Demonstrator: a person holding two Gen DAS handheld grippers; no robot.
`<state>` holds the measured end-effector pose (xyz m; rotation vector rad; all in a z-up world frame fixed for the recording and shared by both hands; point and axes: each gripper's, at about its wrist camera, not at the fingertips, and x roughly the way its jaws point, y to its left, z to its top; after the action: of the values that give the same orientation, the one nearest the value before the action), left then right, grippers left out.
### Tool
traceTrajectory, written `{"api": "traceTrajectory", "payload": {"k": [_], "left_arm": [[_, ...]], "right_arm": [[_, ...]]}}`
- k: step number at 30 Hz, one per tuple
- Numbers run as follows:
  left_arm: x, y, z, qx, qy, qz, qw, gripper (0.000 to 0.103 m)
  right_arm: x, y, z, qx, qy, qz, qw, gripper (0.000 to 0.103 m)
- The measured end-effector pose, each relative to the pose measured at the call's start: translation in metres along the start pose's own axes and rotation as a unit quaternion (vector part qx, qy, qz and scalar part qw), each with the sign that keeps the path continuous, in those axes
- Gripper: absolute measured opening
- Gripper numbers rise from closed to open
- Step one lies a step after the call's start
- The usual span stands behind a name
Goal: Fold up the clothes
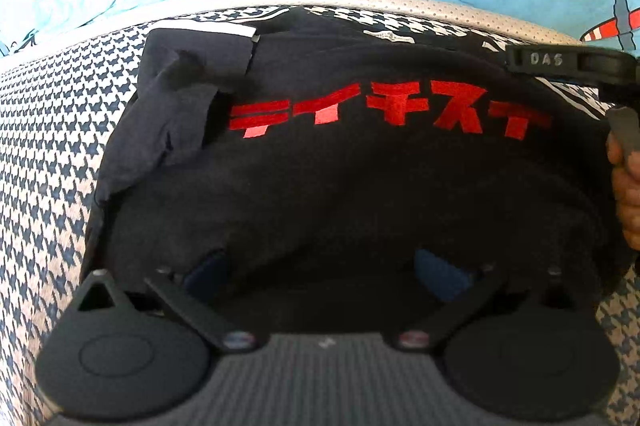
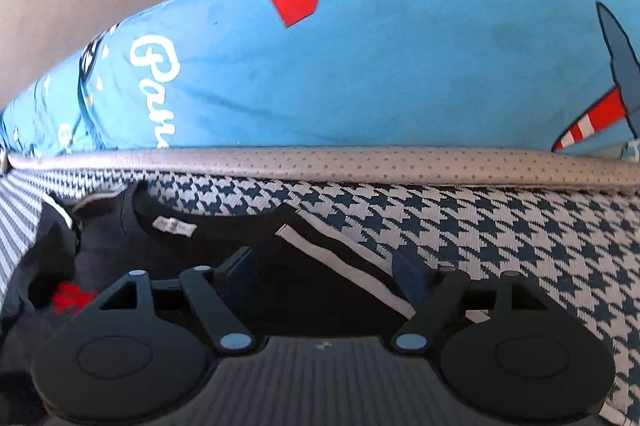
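black shirt (image 1: 360, 186) lies on houndstooth mat (image 1: 48, 130) | left claw (image 1: 324, 274) spread, right claw (image 2: 324, 274) spread over sleeve stripe (image 2: 340, 254) | risk: 1-layer pinch, fold skews

Left gripper (image 1: 324, 272) in matte black, blue finger pads (image 1: 438, 276), twin round hubs, silver pivot screws, ribbed grey base; right gripper (image 2: 320, 272) identical, body marked "DAS".

Black shirt (image 1: 360, 186) with red lettering (image 1: 384, 110), partly folded, flat on houndstooth surface (image 1: 52, 146).
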<state>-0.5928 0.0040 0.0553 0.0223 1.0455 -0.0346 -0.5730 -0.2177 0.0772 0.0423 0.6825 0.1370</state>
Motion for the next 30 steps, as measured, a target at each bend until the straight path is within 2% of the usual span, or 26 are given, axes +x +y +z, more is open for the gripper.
{"api": "traceTrajectory", "payload": {"k": [1, 3, 4, 5, 6, 9, 13, 17, 21, 23, 26, 27, 30], "left_arm": [[0.0, 0.0, 0.0, 0.0, 0.0, 0.0, 1.0, 0.103], [-0.001, 0.0, 0.0, -0.001, 0.001, 0.001, 1.0, 0.103], [-0.001, -0.001, 0.0, -0.001, 0.001, 0.001, 1.0, 0.103], [-0.001, -0.001, 0.001, -0.002, 0.002, 0.001, 1.0, 0.103], [-0.001, -0.002, 0.001, -0.002, 0.002, 0.001, 1.0, 0.103], [-0.002, -0.002, 0.002, -0.002, 0.004, -0.001, 1.0, 0.103], [0.0, 0.0, 0.006, -0.005, 0.003, -0.009, 0.9999, 0.103], [-0.001, -0.003, 0.008, -0.003, 0.001, -0.017, 0.9999, 0.103], [-0.001, -0.006, 0.009, 0.001, 0.001, -0.016, 0.9999, 0.103], [-0.002, -0.006, 0.01, -0.001, 0.002, -0.021, 0.9998, 0.103], [-0.006, -0.008, 0.012, -0.002, 0.002, -0.028, 0.9996, 0.103], [-0.008, -0.009, 0.013, -0.002, 0.001, -0.031, 0.9995, 0.103], [-0.011, -0.013, 0.013, 0.002, -0.002, -0.037, 0.9993, 0.103]], "right_arm": [[0.001, 0.002, 0.0, -0.007, 0.001, -0.001, 1.0, 0.074], [0.004, 0.006, 0.0, -0.021, 0.002, -0.003, 1.0, 0.051], [0.006, 0.008, 0.0, -0.028, 0.003, -0.004, 1.0, 0.046], [0.007, 0.01, 0.0, -0.035, 0.004, -0.005, 0.999, 0.035], [0.007, 0.011, 0.001, -0.035, 0.004, -0.002, 0.999, 0.018], [0.007, 0.013, 0.003, -0.035, 0.001, 0.002, 0.999, 0.01], [-0.002, 0.014, 0.01, -0.027, -0.044, -0.017, 0.999, 0.006], [-0.016, 0.022, 0.021, -0.03, -0.113, -0.043, 0.992, 0.006], [0.005, 0.03, 0.019, -0.056, -0.091, -0.057, 0.993, 0.007], [0.018, 0.026, 0.016, -0.038, -0.06, -0.063, 0.995, 0.007], [0.017, 0.017, 0.016, -0.007, -0.048, -0.048, 0.998, 0.011], [0.012, 0.013, 0.016, 0.0, -0.05, -0.046, 0.998, 0.015], [-0.004, 0.003, 0.018, 0.013, -0.057, -0.04, 0.997, 0.016]]}}
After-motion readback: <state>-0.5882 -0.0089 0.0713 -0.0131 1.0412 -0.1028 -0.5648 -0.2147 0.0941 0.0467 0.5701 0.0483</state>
